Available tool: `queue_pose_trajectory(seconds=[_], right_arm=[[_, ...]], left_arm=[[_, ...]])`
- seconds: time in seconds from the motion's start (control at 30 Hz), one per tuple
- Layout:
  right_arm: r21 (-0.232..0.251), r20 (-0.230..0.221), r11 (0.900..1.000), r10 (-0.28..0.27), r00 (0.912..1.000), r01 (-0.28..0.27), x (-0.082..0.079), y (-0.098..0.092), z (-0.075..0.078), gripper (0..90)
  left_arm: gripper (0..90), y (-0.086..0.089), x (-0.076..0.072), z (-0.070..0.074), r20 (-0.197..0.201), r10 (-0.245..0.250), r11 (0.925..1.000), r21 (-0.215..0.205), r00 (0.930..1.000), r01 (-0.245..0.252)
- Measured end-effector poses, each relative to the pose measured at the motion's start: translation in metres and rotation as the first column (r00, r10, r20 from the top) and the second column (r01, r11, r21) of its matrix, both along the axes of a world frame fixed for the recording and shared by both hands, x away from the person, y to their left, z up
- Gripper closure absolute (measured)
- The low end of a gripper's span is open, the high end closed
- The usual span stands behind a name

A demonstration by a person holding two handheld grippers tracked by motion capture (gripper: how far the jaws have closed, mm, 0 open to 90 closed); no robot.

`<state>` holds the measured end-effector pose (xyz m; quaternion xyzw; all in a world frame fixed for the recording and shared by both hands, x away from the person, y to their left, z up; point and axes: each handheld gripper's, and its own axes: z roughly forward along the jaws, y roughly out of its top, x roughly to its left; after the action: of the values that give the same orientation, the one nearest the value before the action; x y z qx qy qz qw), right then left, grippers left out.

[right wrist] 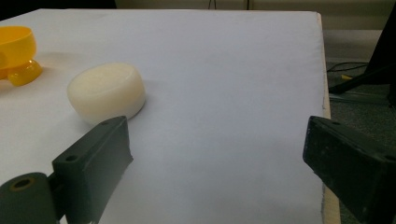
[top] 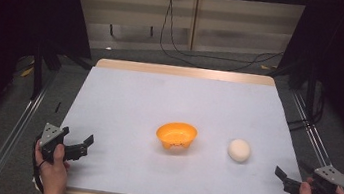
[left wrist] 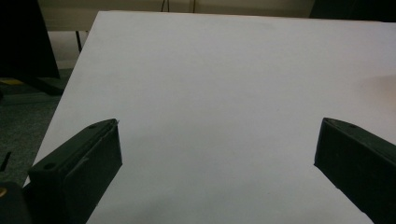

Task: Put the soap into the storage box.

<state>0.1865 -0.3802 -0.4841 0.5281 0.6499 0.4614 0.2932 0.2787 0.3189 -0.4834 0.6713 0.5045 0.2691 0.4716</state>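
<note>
Two claws are held at the near corners of the bench, each with its jaws spread wide and nothing between them. The left claw is kept low at the near left, where only bare white covering is seen between its jaws. The right claw is kept at the near right edge, and a cream puck-shaped block is seen just beyond its left jaw in the right gripper view. An orange bowl is set near the middle, left of the block and apart from it. Both claws are judged to be parked clear, so that either object can be reached.
</note>
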Motion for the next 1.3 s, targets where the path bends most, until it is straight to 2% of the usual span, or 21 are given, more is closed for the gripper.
queue_pose_trajectory(seconds=[0.27, 0.3, 0.37, 0.4, 0.43, 0.47, 0.53, 0.57, 0.63, 0.67, 0.8, 0.87, 0.93, 0.97, 1.03, 1.07, 1.1, 1.17, 1.23, 1.3], right_arm=[[-0.046, -0.040, 0.999, 0.001, 0.9992, -0.003, 0.004, 0.004, 0.001, 9.6], [-0.041, -0.060, 0.999, 0.012, 0.9981, -0.014, 0.007, 0.005, 0.002, 8.3], [-0.044, -0.069, 0.999, 0.019, 0.9974, -0.022, 0.008, 0.004, 0.002, 7.8], [-0.044, -0.094, 0.998, 0.029, 0.9952, -0.033, 0.010, 0.005, 0.003, 5.7], [-0.044, -0.094, 0.998, 0.029, 0.9952, -0.033, 0.010, 0.005, 0.003, 5.7], [-0.046, -0.119, 0.997, 0.050, 0.9916, -0.056, 0.014, 0.006, 0.004, 3.3], [-0.044, -0.128, 0.997, 0.051, 0.9905, -0.057, 0.015, 0.007, 0.004, 2.8], [-0.042, -0.152, 0.996, 0.066, 0.9861, -0.073, 0.017, 0.008, 0.005, 1.9], [-0.045, -0.159, 0.996, 0.066, 0.9851, -0.074, 0.018, 0.008, 0.006, 1.5], [-0.065, -0.181, 0.993, 0.081, 0.9801, -0.094, 0.021, 0.010, 0.008, 0.9], [-0.086, -0.197, 0.990, 0.094, 0.9759, -0.112, 0.025, 0.013, 0.013, 0.0], [-0.097, -0.215, 0.986, 0.109, 0.9705, -0.132, 0.029, 0.015, 0.017, 0.0], [-0.105, -0.225, 0.984, 0.118, 0.9673, -0.144, 0.031, 0.017, 0.019, 0.0], [-0.111, -0.241, 0.981, 0.126, 0.9622, -0.157, 0.034, 0.018, 0.020, 0.0], [-0.118, -0.243, 0.979, 0.132, 0.9610, -0.164, 0.036, 0.019, 0.020, 0.0], [-0.120, -0.257, 0.976, 0.146, 0.9554, -0.181, 0.039, 0.020, 0.019, 0.0], [-0.120, -0.257, 0.976, 0.146, 0.9554, -0.181, 0.039, 0.020, 0.019, 0.0], [-0.117, -0.283, 0.973, 0.161, 0.9456, -0.201, 0.044, 0.023, 0.020, 0.8], [-0.109, -0.287, 0.970, 0.177, 0.9415, -0.216, 0.046, 0.025, 0.021, 2.1], [-0.115, -0.303, 0.964, 0.197, 0.9325, -0.241, 0.052, 0.030, 0.024, 2.7]], left_arm=[[0.9, -0.001, -0.001, 0.000, 0.009, 0.000, 0.9999, 0.017, 1.0000, 0.000], [0.9, -0.001, 0.000, 0.000, 0.001, 0.001, 1.0000, 0.007, 1.0000, -0.001], [0.9, -0.002, 0.000, 0.000, 0.000, 0.002, 1.0000, 0.005, 1.0000, -0.002], [0.9, -0.002, 0.000, 0.000, 0.000, 0.002, 1.0000, 0.005, 1.0000, -0.002], [0.9, -0.001, 0.000, 0.000, -0.001, 0.000, 1.0000, 0.005, 1.0000, 0.000], [0.9, -0.001, 0.000, 0.000, -0.003, 0.002, 1.0000, 0.009, 1.0000, -0.002], [0.9, -0.001, 0.001, 0.000, -0.008, -0.004, 0.9999, 0.010, 1.0000, 0.004], [0.9, -0.001, 0.001, 0.000, -0.007, -0.004, 0.9999, 0.011, 1.0000, 0.004], [0.9, -0.002, 0.000, 0.000, -0.004, 0.001, 1.0000, 0.008, 1.0000, -0.001], [0.9, -0.001, 0.001, 0.000, -0.007, -0.007, 0.9999, 0.009, 1.0000, 0.007], [0.9, 0.000, 0.003, 0.000, -0.028, 0.000, 1.0000, 0.003, 0.9996, 0.000], [0.9, 0.000, 0.004, 0.000, -0.041, -0.003, 1.0000, 0.009, 0.9991, 0.003], [0.9, -0.001, 0.004, -0.001, -0.041, -0.002, 1.0000, 0.009, 0.9991, 0.003], [0.9, -0.001, 0.004, -0.001, -0.041, -0.002, 1.0000, 0.008, 0.9992, 0.002], [0.9, 0.000, 0.004, 0.000, -0.044, 0.001, 0.9999, 0.012, 0.9991, -0.001], [0.8, 0.000, 0.005, -0.001, -0.047, -0.002, 1.0000, 0.004, 0.9989, 0.002], [0.8, 0.000, 0.005, -0.001, -0.050, -0.002, 1.0000, 0.006, 0.9988, 0.002], [0.8, 0.000, 0.005, -0.001, -0.051, -0.003, 1.0000, -0.001, 0.9987, 0.003], [0.9, 0.000, 0.005, -0.001, -0.054, -0.003, 1.0000, 0.005, 0.9985, 0.003], [0.8, 0.000, 0.006, -0.001, -0.059, -0.005, 1.0000, 0.002, 0.9982, 0.005]])
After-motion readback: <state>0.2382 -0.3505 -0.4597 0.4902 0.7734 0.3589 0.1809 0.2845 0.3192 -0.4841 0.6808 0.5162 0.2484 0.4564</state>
